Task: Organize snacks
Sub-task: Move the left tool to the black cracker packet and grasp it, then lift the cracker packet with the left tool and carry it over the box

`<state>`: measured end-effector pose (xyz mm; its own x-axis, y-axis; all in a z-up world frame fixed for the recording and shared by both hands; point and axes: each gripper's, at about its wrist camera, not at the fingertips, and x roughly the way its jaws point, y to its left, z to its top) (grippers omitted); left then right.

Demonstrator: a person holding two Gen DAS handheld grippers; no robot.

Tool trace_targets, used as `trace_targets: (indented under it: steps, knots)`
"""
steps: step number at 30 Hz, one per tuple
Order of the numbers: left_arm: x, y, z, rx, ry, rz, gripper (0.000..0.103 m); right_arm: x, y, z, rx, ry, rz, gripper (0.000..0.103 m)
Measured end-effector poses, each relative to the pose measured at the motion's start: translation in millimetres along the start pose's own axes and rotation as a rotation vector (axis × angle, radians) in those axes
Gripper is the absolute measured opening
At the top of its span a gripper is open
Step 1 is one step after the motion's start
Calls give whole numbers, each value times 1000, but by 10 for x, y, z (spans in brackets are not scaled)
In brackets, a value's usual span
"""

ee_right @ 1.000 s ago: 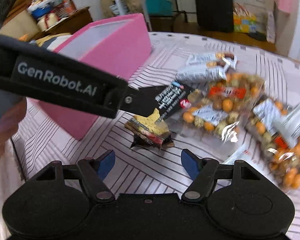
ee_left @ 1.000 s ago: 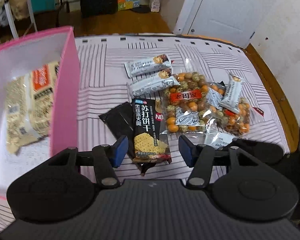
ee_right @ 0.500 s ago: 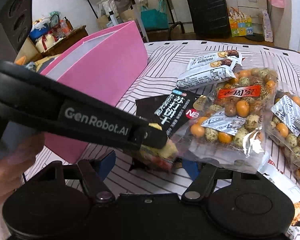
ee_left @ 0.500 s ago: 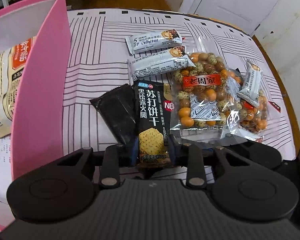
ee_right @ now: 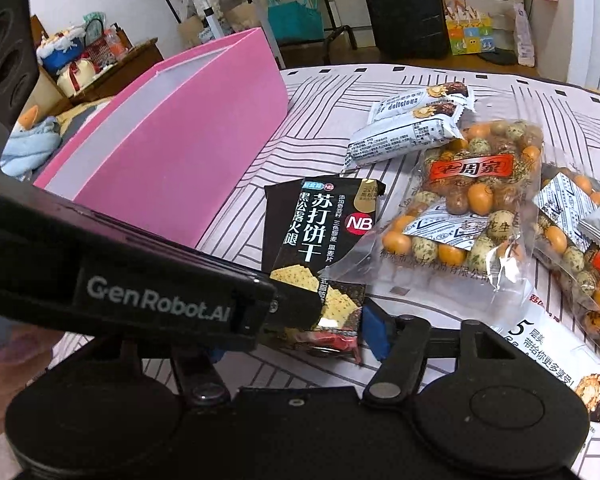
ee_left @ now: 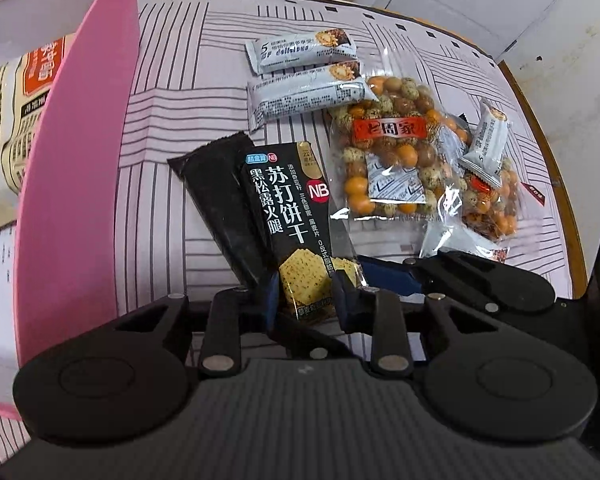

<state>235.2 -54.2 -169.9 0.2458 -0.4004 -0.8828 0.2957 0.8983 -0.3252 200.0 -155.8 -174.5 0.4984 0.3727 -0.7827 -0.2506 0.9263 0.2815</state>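
Observation:
A black soda-cracker packet (ee_left: 288, 200) lies on the striped cloth, overlapping a second black packet (ee_left: 216, 184). My left gripper (ee_left: 304, 296) is shut on its near end, both blue pads pressing the sides. From the right wrist view the same packet (ee_right: 320, 232) has its near end between the jaws of my right gripper (ee_right: 296, 344). Those jaws are closing and still stand wider than the packet. The left gripper's black housing (ee_right: 160, 300) hides the right gripper's left pad. The pink box (ee_left: 80, 140) stands to the left.
Two bags of coated peanuts (ee_left: 388, 152) and several white bar wrappers (ee_left: 300, 50) lie right of the packet. A large beige snack bag (ee_left: 20, 120) rests inside the pink box (ee_right: 188, 136). The table's wooden edge (ee_left: 540, 128) curves along the right.
My left gripper came down over the cracker packet and closed on its near end. The right gripper drew closer, so the packet's end now lies between its jaws.

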Motion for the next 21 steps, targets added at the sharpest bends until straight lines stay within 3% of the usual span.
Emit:
trace_targets:
  steps: [2,6,10,16,21]
  knots:
    - [24,13,-1,-12,9,-7,27,29,37,-26,-19,-6,-14,73]
    - [46,-6,-25,-8,2,10,27,21,88,-70,-87,-19,-55,63]
    - [6,-52,-60,18,-7,33,27,-2,145,-87,-95,-10,-63,63]
    - [-86,-18,-133,-6,22,11,28,-104,255,-113,-78,35,-66,63]
    - [-235,-59,-247,-13,48,10,32,-223,496,-195,-172,54,-81,62]
